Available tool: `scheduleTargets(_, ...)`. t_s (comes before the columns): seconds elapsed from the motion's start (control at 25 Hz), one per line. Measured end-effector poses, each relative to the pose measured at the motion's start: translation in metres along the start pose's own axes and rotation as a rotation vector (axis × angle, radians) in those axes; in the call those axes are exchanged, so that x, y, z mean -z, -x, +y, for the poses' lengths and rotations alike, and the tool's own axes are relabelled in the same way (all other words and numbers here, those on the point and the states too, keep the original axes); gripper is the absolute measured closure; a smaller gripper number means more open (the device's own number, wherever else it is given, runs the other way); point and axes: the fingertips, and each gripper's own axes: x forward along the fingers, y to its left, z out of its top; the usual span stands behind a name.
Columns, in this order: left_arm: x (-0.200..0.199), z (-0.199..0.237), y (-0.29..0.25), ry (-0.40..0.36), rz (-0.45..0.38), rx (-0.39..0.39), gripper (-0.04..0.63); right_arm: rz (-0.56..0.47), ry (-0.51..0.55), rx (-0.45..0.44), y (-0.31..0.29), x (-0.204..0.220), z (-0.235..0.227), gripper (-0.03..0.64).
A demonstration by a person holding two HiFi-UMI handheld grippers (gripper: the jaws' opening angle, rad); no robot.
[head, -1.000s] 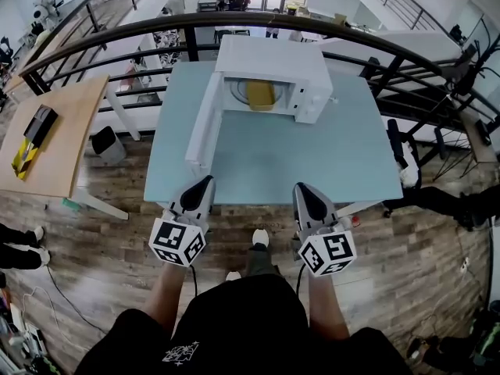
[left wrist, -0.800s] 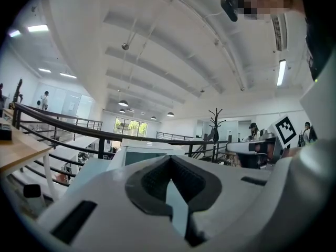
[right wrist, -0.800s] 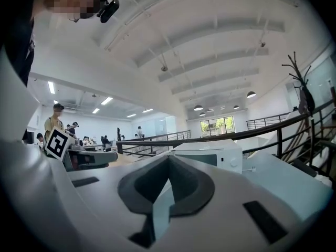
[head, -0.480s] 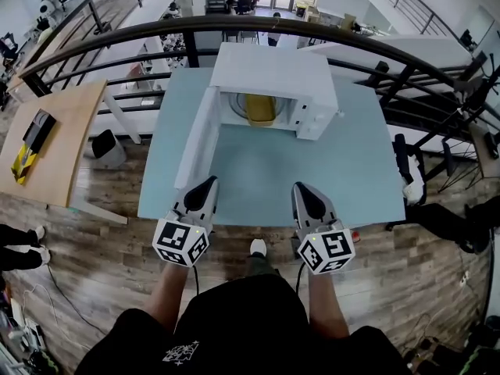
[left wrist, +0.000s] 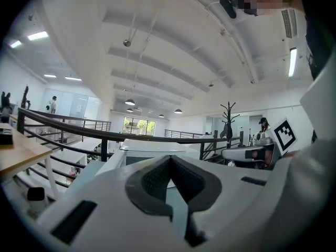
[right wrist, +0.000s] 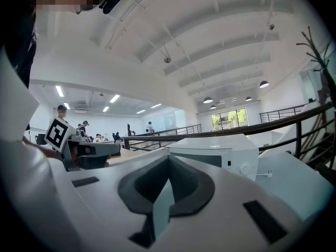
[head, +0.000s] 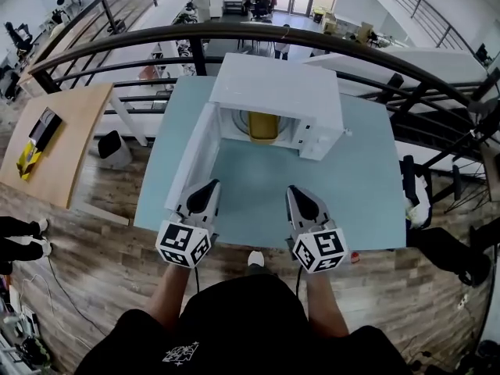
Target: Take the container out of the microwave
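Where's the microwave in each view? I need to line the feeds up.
Head view: microwave at top centre, its door swung open to the left.
Left gripper view: centre, just below mid-height, partly hidden.
Right gripper view: right of centre, just below mid-height.
Shared landmark: the black railing behind it, also seen at and.

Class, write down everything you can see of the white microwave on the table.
The microwave is a white, boxy oven with a plain flat top. It stands upright toward the far side of the pale blue table. Its door is wide open, swung out on the left side toward the viewer. The open cavity holds a yellowish container. A narrow control panel sits at the front right. Only the table touches its outside.
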Motion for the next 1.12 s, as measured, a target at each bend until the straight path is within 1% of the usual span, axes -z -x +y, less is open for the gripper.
scheduleTargets(0.36,0.012,0.005,-0.042,0.018,0.013,-0.051,0.588,0.059,0.041,-0.071,-0.044,0.018,-0.036,0.611)
scheduleTargets(0.68,0.025,0.006,-0.08,0.028,0.046,-0.057,0.588,0.096,0.081,-0.112,-0.077,0.025,-0.058,0.611)
scheduleTargets(0.92,0.025,0.01,-0.1,0.016,0.057,-0.05,0.588,0.122,0.097,-0.135,-0.098,0.029,-0.063,0.611)
scheduleTargets(1.0,0.027,0.012,-0.106,0.014,0.059,-0.052,0.588,0.138,0.13,-0.14,-0.106,0.034,-0.064,0.611)
scheduleTargets(1.12,0.032,0.018,-0.118,0.017,0.068,-0.054,0.588,0.182,0.22,-0.149,-0.124,0.047,-0.064,0.611)
